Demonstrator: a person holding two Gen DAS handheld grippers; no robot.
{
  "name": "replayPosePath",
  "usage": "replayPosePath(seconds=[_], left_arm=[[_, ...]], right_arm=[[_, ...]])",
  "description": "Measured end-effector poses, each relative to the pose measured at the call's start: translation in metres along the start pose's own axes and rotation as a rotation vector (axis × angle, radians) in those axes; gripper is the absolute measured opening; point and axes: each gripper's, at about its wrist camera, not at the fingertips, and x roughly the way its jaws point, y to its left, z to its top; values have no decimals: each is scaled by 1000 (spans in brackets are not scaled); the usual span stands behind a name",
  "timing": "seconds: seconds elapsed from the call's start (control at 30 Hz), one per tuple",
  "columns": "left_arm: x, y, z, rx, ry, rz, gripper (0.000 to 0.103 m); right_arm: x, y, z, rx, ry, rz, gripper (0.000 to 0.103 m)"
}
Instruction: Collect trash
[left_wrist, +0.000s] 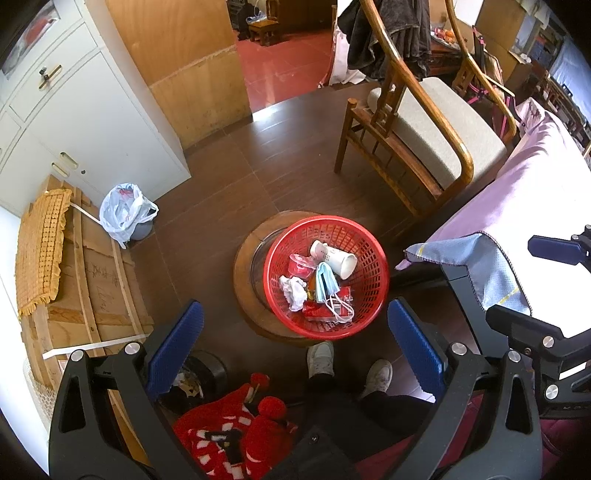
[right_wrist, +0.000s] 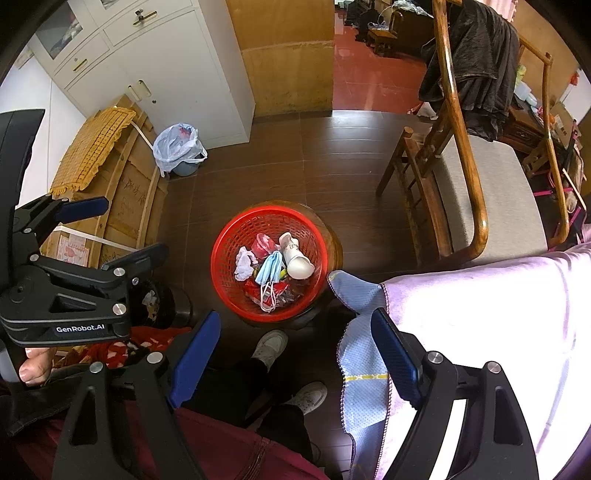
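A red plastic basket (left_wrist: 369, 243) sits on a round wooden stool on the floor; it also shows in the right wrist view (right_wrist: 236, 236). It holds a white paper cup (left_wrist: 338, 258), a blue face mask (left_wrist: 327, 284), a crumpled tissue (left_wrist: 293, 290) and red wrappers (left_wrist: 321, 312). My left gripper (left_wrist: 295, 347) is open and empty, held high above the basket. My right gripper (right_wrist: 295, 354) is open and empty, also above the basket, beside a table edge with a blue cloth (right_wrist: 364, 369).
A table with a pink cover (right_wrist: 498, 332) is at the right. A wooden chair (left_wrist: 424, 140) stands behind it. A bin with a plastic bag (left_wrist: 125, 212) stands by the white cabinet (left_wrist: 74, 122). A wooden crate (left_wrist: 92, 288) is at the left. The person's feet (left_wrist: 321, 358) are below.
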Motion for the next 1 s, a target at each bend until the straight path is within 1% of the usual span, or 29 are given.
replayPosePath(seconds=[0.83, 1.0], left_arm=[[3, 0, -2, 11, 8, -7, 96], [5, -3, -4, 30, 9, -6, 96]], right_arm=[[0, 0, 0, 0, 2, 0, 82], [0, 0, 0, -1, 2, 0, 82]])
